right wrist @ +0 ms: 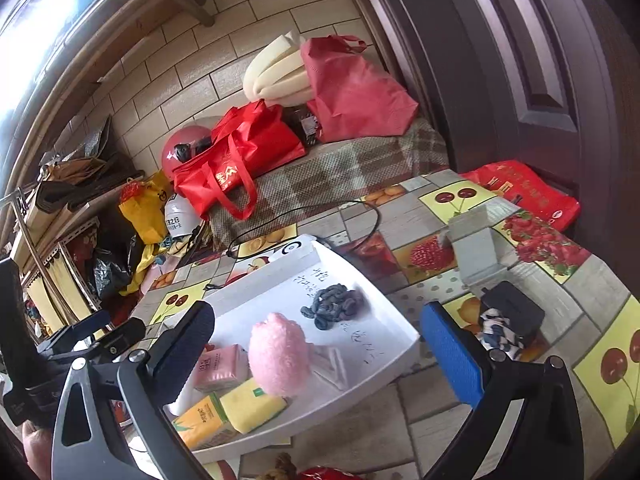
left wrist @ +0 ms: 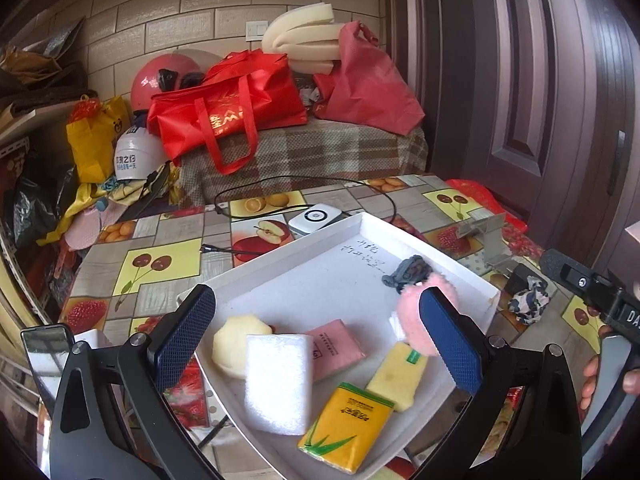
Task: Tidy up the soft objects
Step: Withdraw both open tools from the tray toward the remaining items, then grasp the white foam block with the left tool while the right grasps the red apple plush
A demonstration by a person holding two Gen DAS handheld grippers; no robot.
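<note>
Left claw (left wrist: 320,336) gapes, its right finger hiding part of the pink pompom (left wrist: 412,320); right claw (right wrist: 328,340) gapes too.

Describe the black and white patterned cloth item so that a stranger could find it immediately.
Start at the white tray on the fruit-print tablecloth and look just past its right edge. There, outside the tray, the crumpled black and white cloth lies against a black box. Every other soft item sits inside the tray.

We note the tray (left wrist: 304,246) on the table (left wrist: 168,276). In it: puff (right wrist: 278,354), tissue packs (left wrist: 346,426), sponge (left wrist: 398,376). Behind it: power bank (left wrist: 316,216). Right of it: scrunchie (left wrist: 528,304).
</note>
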